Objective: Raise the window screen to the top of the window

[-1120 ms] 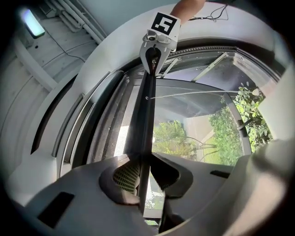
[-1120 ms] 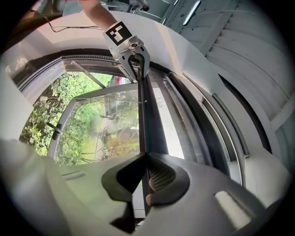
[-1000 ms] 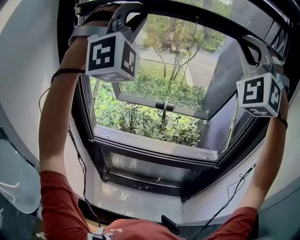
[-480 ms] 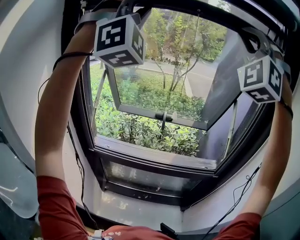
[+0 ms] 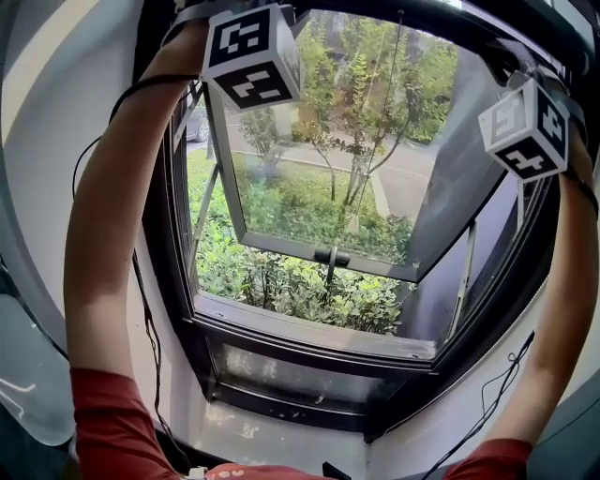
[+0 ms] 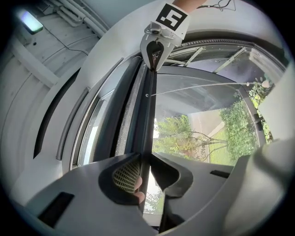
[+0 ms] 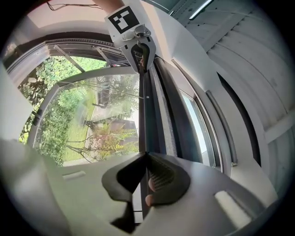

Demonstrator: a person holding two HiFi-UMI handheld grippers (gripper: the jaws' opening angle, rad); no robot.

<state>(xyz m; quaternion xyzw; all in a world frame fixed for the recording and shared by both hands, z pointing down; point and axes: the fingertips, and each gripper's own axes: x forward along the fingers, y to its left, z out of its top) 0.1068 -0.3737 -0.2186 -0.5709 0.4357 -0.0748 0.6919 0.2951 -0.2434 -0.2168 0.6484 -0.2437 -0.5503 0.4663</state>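
Note:
The window screen's dark bottom bar (image 5: 412, 19) runs across the top of the window in the head view. Both arms reach up to it, and only the marker cubes (image 5: 251, 56) (image 5: 525, 127) of the two grippers show there. In the left gripper view my left gripper (image 6: 144, 156) is shut on the bar (image 6: 148, 106), which runs away to the right gripper (image 6: 156, 55). In the right gripper view my right gripper (image 7: 145, 155) is shut on the same bar (image 7: 142, 110), with the left gripper (image 7: 141, 57) at its far end. A thin pull cord (image 5: 380, 112) hangs from the bar.
Behind the screen's plane a glass sash (image 5: 328, 187) with a black handle (image 5: 330, 255) is tilted open outward over green shrubs. The black window frame (image 5: 309, 352) and white wall (image 5: 56, 112) surround it. A black cable (image 5: 141, 291) hangs by the left arm.
Both grippers have risen together with the screen's bar. Their marker cubes sit higher in the head view, and more of the window below the bar is uncovered.

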